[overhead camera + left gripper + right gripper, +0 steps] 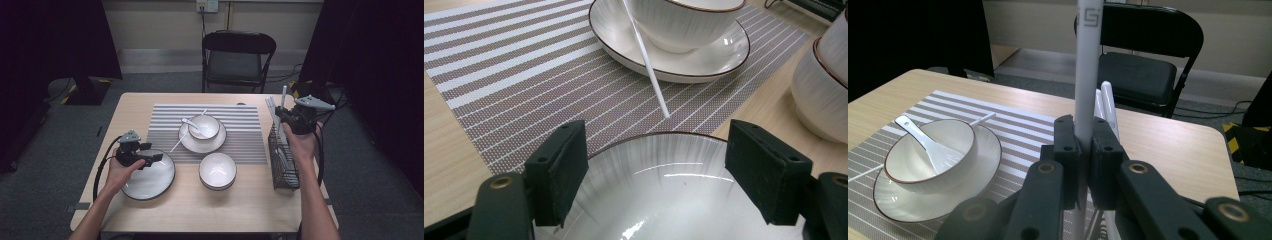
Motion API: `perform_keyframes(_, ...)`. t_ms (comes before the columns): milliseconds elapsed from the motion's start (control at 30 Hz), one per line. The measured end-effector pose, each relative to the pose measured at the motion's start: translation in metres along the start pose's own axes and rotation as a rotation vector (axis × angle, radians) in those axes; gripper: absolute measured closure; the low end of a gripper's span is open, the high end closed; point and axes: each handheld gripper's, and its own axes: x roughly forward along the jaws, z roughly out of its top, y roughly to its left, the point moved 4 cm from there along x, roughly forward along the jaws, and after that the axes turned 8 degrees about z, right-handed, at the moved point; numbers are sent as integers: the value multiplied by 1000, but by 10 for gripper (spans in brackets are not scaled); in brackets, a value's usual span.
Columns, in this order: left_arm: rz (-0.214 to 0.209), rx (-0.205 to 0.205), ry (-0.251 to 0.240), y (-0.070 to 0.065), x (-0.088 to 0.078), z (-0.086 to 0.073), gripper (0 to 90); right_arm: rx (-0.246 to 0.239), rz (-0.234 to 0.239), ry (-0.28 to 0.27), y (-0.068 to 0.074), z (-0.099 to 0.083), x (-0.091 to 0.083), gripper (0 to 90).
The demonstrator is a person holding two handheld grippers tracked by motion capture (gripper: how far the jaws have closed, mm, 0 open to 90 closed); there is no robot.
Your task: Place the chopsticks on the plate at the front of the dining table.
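My right gripper (281,116) (1083,150) is shut on a white chopstick (283,95) (1087,60), held upright above the black wire rack (284,165) at the table's right side. More white chopsticks (1108,107) stand behind it. My left gripper (152,159) (656,170) hovers open over the far rim of a white plate (150,177) (664,190) at the front left, its pads touching nothing. Another white chopstick (179,141) (646,65) leans from the saucer (674,70) onto the striped placemat (240,130).
A white bowl (202,127) (930,150) with a spoon (923,140) in it sits on the saucer mid-mat. A second bowl (217,170) (824,85) stands in front of the mat. A black folding chair (237,55) is beyond the table's far edge.
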Motion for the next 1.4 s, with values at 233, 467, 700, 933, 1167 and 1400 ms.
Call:
perform_keyframes(233, 6, 7, 2, 1, -1, 0, 249, -7, 17, -35, 4, 10, -2, 849)
perform_keyframes(467, -1, 1, 3, 0, 1, 0, 249, -20, 16, -43, 7, 15, -2, 849)
perform_keyframes(700, -7, 5, 5, -2, 3, 0, 249, -17, 12, -60, 7, 18, -6, 849)
perform_keyframes(933, -15, 24, 4, -6, 4, 3, 242, -27, 3, -72, 10, 32, -12, 849)
perform_keyframes(1167, -22, 16, -2, -7, 3, 3, 243, -56, 5, -79, 17, 44, -16, 849)
perform_keyframes(1400, -21, 32, 12, -6, 2, 3, 246, -57, 26, -120, 25, 58, -21, 849)
